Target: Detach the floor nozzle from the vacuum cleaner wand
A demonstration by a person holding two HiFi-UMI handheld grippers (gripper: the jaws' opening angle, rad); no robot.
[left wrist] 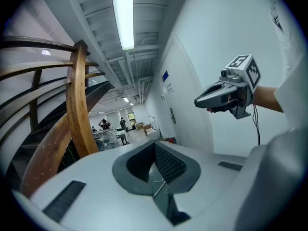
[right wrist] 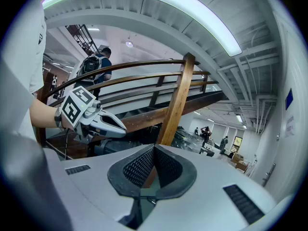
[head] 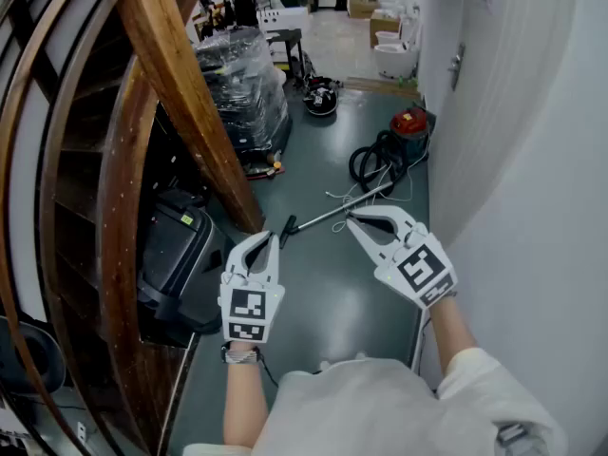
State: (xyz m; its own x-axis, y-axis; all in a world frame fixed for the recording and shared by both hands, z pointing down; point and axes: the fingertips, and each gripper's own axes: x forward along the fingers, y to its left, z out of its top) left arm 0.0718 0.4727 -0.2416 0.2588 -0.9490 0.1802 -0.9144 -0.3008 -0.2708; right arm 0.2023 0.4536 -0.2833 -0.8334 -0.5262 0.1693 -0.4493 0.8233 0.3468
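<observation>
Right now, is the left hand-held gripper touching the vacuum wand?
Apart. Head view shows floor between the left hand-held gripper and the vacuum wand; its own view shows jaws shut on nothing.

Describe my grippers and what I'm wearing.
The left gripper and right gripper are white plastic with pointed jaws, dark textured pads, and a cube of black-and-white square markers. A thin black cable hangs from the right one. You wear a pale shirt and a wristband on the left wrist.
</observation>
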